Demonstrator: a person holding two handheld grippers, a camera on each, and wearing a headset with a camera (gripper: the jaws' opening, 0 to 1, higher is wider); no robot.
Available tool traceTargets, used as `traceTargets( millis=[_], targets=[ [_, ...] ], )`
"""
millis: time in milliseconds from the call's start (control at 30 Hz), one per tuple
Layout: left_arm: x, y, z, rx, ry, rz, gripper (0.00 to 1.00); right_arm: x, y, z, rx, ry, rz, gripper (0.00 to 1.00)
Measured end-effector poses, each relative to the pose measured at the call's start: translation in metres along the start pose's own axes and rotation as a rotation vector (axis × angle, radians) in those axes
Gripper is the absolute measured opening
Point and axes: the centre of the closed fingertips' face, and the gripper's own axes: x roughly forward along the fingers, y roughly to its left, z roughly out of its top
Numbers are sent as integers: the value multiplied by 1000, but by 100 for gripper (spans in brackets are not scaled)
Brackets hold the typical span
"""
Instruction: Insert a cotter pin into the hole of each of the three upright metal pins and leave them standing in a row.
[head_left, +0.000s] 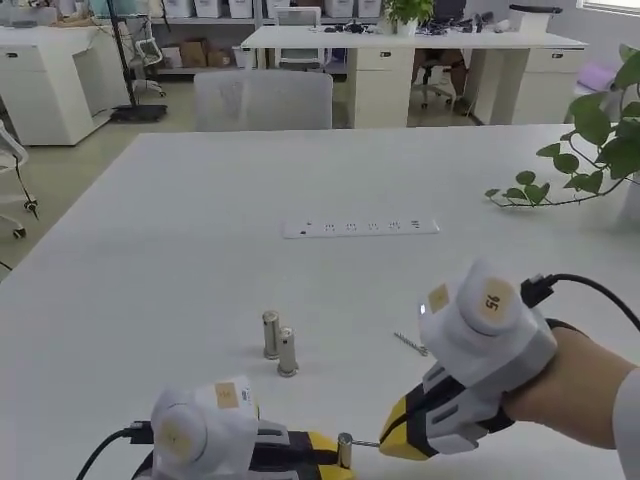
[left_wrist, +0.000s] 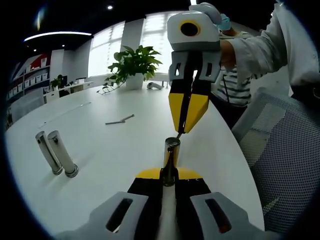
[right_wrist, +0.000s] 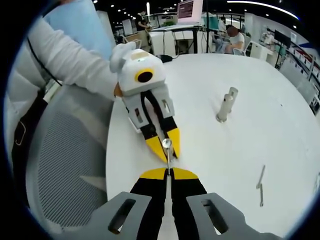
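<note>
A shiny cylindrical metal pin (left_wrist: 171, 152) is held upright near the table's (head_left: 200, 200) front edge, clamped in the left gripper's (left_wrist: 170, 175) fingers. The right gripper (right_wrist: 169, 172) pinches a thin cotter pin (right_wrist: 168, 159), whose tip meets the pin's top. The head view shows a round sticker (head_left: 491, 301) on the right gripper that appears to read 95. It also shows two other pins (head_left: 271, 335) standing together and a spare cotter pin (head_left: 410, 343) lying nearby.

Behind the white table (head_left: 130, 230), a grey chair (head_left: 262, 100) and white desks (head_left: 440, 42) are seen; the room is lit by large windows (left_wrist: 105, 52).
</note>
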Motion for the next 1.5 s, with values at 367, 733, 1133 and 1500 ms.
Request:
traceTargets(
  millis=[367,733,1133,1500],
  targets=[
    [0,0,0,-1,-1,-2,6,4,2,8,-45,27,1,4],
    [1,-2,0,-1,-2,-3,6,9,3,14,-74,34,6,4],
    [0,-3,-1,-4,-4,-2,6,14,4,19,-105,37,11,4],
    [0,-2,-1,-6,-6,-2,6,14,4,18,-95,39,16,6]
  ],
)
